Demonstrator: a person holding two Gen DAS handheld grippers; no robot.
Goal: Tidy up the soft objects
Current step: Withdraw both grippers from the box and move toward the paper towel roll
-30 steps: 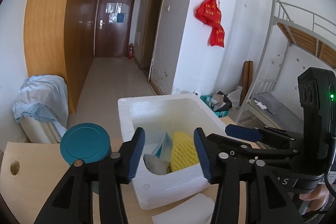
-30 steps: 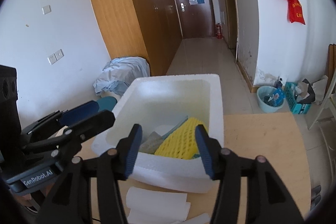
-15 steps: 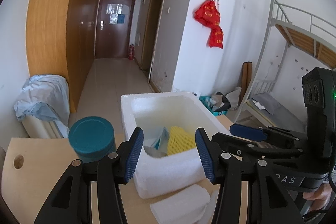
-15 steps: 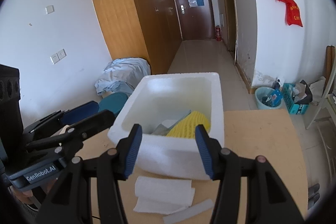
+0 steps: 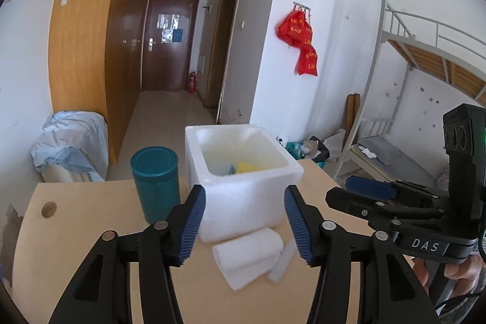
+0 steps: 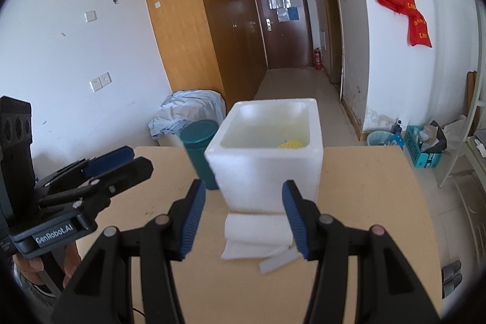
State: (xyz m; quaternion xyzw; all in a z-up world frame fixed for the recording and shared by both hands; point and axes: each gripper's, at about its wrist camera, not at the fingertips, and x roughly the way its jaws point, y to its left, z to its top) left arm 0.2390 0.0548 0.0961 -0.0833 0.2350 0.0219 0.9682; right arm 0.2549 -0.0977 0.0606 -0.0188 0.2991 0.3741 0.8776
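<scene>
Left wrist view: left gripper point(image 5: 244, 222) is released and empty, its jaws having just widened. Right gripper point(image 6: 243, 219) is likewise released, holding nothing. Both hang over the table point(image 5: 76, 220), apart from the foam box point(image 5: 243, 193). Rolled white foam sheet point(image 5: 247, 252) lies before the box; yellow netting point(image 5: 246, 167) is inside. Judged step: between picks. Next move calls for grasping the sheet.

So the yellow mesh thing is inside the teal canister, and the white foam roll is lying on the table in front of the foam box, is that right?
Not quite. The yellow mesh thing lies inside the white foam box, not the teal canister, which stands beside the box; the left wrist view shows it. The white foam roll does lie on the table in front of the box.
</scene>
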